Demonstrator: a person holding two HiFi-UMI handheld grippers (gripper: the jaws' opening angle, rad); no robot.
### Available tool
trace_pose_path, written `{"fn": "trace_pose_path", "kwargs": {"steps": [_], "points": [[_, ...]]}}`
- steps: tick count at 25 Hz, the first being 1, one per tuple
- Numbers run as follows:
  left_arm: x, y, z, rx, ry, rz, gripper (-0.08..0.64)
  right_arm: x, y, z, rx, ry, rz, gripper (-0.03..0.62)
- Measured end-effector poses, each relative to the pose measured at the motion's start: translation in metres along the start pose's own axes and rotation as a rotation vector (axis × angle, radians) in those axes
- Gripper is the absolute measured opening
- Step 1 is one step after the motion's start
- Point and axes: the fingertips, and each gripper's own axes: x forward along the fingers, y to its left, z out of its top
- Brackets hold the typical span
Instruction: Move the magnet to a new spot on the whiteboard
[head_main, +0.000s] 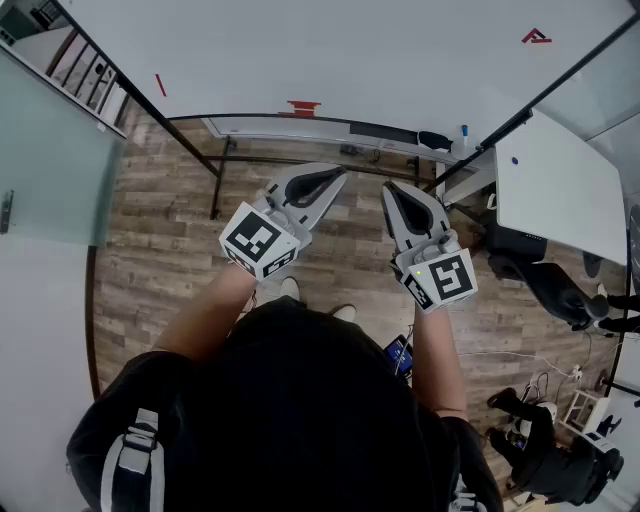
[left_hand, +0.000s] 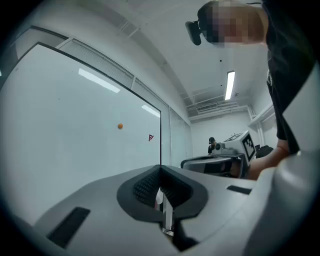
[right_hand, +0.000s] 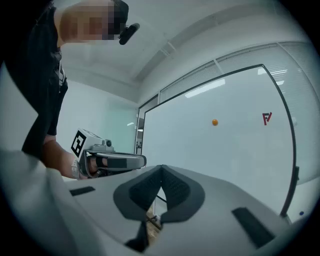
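While a person (head_main: 290, 420) in a dark top stands facing it, a large whiteboard (head_main: 350, 50) fills the far side of the room, with its marker tray (head_main: 330, 127) running along the lower edge above a wood-plank floor (head_main: 160, 250). Held out level and side by side in front of the body, the left gripper (head_main: 338, 176) and the right gripper (head_main: 392, 190) both point toward the board and stop well short of it. Each carries its marker cube at the near end, by the wrist.

Both gripper views show the same state: each pair of jaws is pressed together at the tips, with nothing between them. Each gripper also shows in the other's view, level and alongside.

Out on the open white face sits the small round orange magnet (right_hand: 214, 122), well apart from either gripper. From the right gripper view it lies left of a small red mark (right_hand: 267, 118) drawn near the board's right-hand frame, and at about the same height. The board around the magnet is bare.
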Motion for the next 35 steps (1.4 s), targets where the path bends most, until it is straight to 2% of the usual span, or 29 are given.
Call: {"fn": "trace_pose_path", "kwargs": {"steps": [5, 13, 17, 21, 28, 35], "points": [[-0.003, -0.001, 0.000, -0.006, -0.001, 0.007, 0.005, -0.004, 0.002, -0.001, 0.003, 0.002, -0.003, -0.002], [-0.006, -0.013, 0.001, -0.004, 0.000, 0.013, 0.005, -0.019, -0.011, 0.003, 0.037, -0.029, -0.079, -0.002], [-0.006, -0.019, 0.007, -0.009, -0.005, 0.024, 0.005, -0.025, -0.014, 0.007, 0.012, -0.037, -0.099, -0.002], [-0.001, -0.021, 0.009, -0.002, -0.005, 0.063, 0.005, -0.032, -0.016, 0.008, -0.022, -0.028, -0.088, -0.002], [0.015, -0.019, 0.011, 0.014, 0.004, 0.107, 0.005, -0.031, -0.022, 0.002, -0.040, -0.002, -0.020, -0.002], [0.032, 0.033, 0.014, 0.014, 0.001, 0.111, 0.005, 0.016, -0.030, -0.007, -0.024, 0.028, 0.020, 0.017]]}}
